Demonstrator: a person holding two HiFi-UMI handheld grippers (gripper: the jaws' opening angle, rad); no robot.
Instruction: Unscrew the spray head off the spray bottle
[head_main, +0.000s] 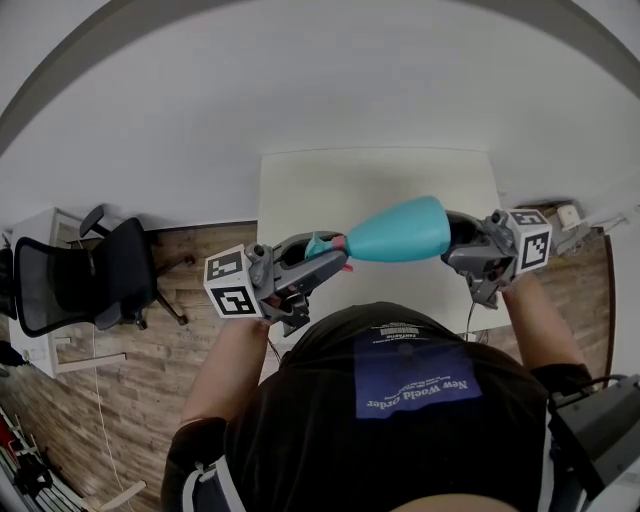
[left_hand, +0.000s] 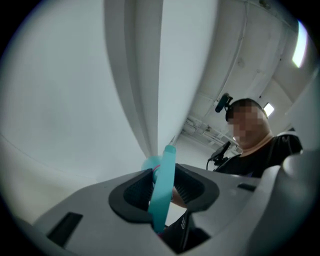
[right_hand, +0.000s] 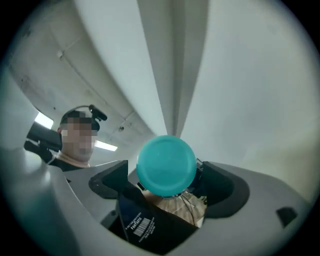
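A teal spray bottle (head_main: 400, 232) is held level in the air in front of my chest, above the near edge of the table. Its wide base points right and its spray head (head_main: 322, 245) points left. My left gripper (head_main: 325, 262) is shut on the spray head (left_hand: 162, 190), whose thin teal trigger stands between the black pads. My right gripper (head_main: 455, 240) is shut on the bottle's wide end. In the right gripper view the round teal base (right_hand: 166, 165) faces the camera and hides the rest of the bottle.
A white table (head_main: 380, 175) lies beyond the bottle against a white wall. A black office chair (head_main: 90, 275) stands on the wooden floor to the left. My dark shirt (head_main: 400, 400) fills the bottom of the head view.
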